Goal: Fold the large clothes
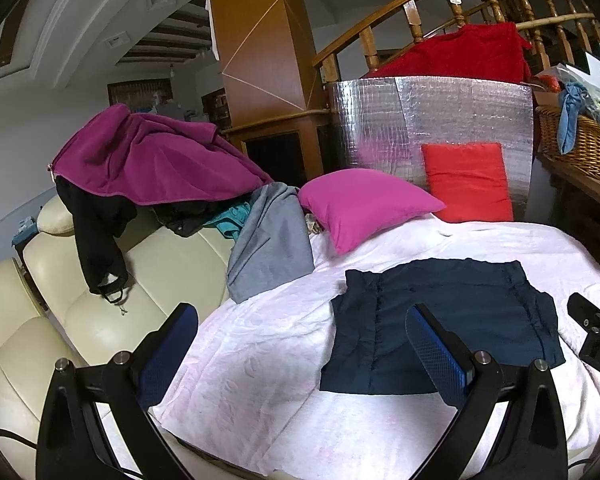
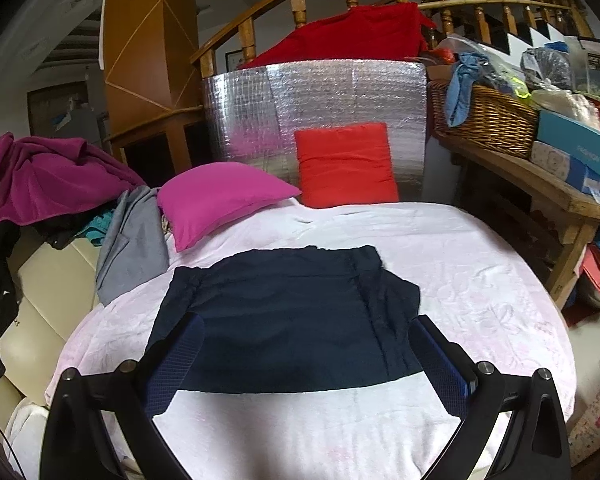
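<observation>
A navy garment (image 2: pixel 284 320) is laid flat, partly folded into a rough rectangle, on a pale pink sheet (image 2: pixel 480 280) spread over the work surface. Its near edge is seen as a straight line, and a folded flap lies along its right side.

The right gripper (image 2: pixel 306 364) is held above the near edge of the garment with its jaws spread wide; nothing is gripped between the blue pads (image 2: pixel 176 364). The left gripper (image 1: pixel 300 344) is held over the sheet just left of the garment, likewise spread wide and empty, its right pad (image 1: pixel 436 352) seen in front of the garment's near part.

Beyond the garment, a magenta cushion (image 2: pixel 220 200) rests on the sheet, and a red cushion (image 2: pixel 346 164) is propped against a silver foil panel (image 2: pixel 320 92). Left of the garment, a grey cloth (image 1: pixel 268 240) is draped from a cream sofa (image 1: pixel 100 300) onto the sheet, and a purple fleece (image 1: pixel 152 156) is heaped on the sofa back. Right of the garment, a wicker basket (image 2: pixel 488 120) stands on a wooden bench (image 2: pixel 548 192).
</observation>
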The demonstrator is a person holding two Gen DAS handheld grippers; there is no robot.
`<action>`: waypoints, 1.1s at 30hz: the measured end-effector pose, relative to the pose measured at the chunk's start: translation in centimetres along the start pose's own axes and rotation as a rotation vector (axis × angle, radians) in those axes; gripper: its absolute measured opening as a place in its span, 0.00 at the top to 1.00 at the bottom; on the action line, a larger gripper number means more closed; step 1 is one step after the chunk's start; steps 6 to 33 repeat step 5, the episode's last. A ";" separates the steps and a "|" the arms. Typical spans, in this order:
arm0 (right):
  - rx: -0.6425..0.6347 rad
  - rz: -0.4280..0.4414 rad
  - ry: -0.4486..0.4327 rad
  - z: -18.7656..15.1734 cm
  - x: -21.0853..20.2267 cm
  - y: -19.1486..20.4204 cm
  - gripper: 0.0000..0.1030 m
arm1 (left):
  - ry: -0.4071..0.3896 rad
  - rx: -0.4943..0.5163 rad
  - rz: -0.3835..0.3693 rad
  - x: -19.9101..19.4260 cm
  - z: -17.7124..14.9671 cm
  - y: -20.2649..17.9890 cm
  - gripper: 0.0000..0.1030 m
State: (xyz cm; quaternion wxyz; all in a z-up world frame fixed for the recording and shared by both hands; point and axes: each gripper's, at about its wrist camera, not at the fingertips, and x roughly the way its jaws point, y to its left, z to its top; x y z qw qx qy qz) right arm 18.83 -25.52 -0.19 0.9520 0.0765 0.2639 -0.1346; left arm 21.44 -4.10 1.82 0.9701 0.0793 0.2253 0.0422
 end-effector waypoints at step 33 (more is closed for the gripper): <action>0.007 0.007 0.021 0.2 2.4 -0.7 0.00 | 0.065 -0.028 -0.064 3.8 0.0 -0.1 0.00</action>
